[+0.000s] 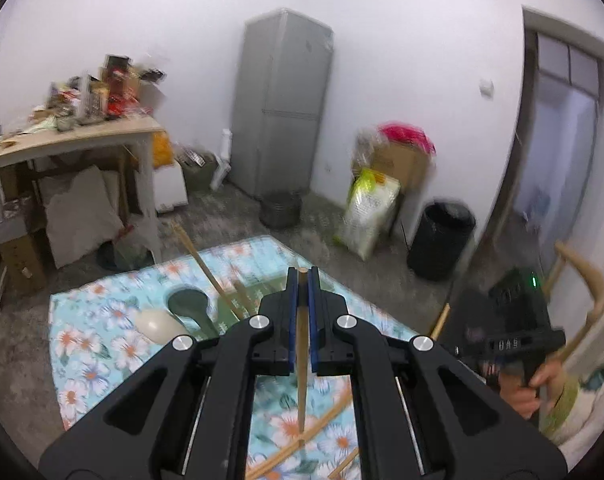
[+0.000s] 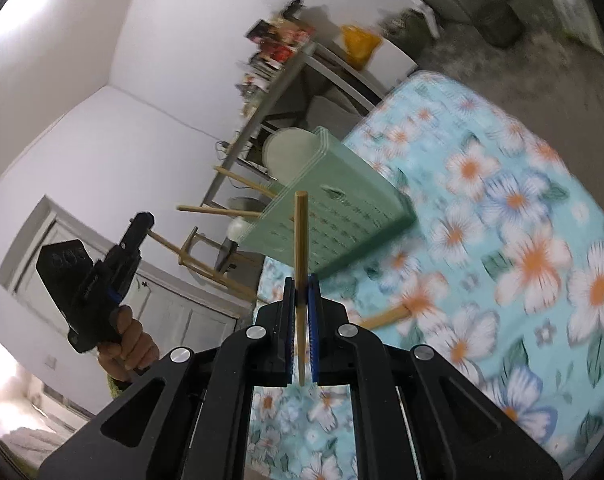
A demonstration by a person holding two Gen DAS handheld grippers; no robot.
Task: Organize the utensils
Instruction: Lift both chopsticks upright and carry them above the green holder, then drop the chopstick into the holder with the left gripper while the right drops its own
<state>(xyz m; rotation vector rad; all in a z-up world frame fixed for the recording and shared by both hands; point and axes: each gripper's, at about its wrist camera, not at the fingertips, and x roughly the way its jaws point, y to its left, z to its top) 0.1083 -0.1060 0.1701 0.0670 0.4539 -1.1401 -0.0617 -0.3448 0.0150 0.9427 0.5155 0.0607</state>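
Bamboo, pale tan: one chopstick [image 1: 302,344] clamped in my left gripper [image 1: 302,276], its blunt end level with the fingertips, its thin end pointing down toward the floral cloth [image 1: 86,344]. Jaws closed on it, blue pads pressing both sides.

A second chopstick [image 2: 302,264] sits in my right gripper [image 2: 302,284], pinched the same way — jaws closed, blunt end standing well beyond the fingertips, thin end ending between the fingers.

Holder [image 2: 341,220]: green plastic, slotted wall, standing on the cloth beyond the right gripper. In the right view two chopsticks [image 2: 238,180] stick out of its mouth, with a pale spoon [image 2: 238,228] showing beside them. In the left view I see the same holder [image 1: 270,288] partly hidden behind my fingers, with a dark green spoon [image 1: 190,304], a white spoon [image 1: 158,326] and leaning sticks [image 1: 210,272] in it; which compartment each sits in I cannot tell.

Loose on the cloth: more chopsticks [image 1: 302,446] lying flat under the left gripper, and one [image 2: 381,318] just right of the right gripper.

Each gripper shows in the other's camera — the right one [image 1: 517,336] off the cloth's right edge, the left one [image 2: 102,276] at left, each gripped by a bare hand [image 2: 130,348].

Background, blurred: grey fridge [image 1: 282,104], cluttered table [image 1: 70,136], black bin [image 1: 441,240].
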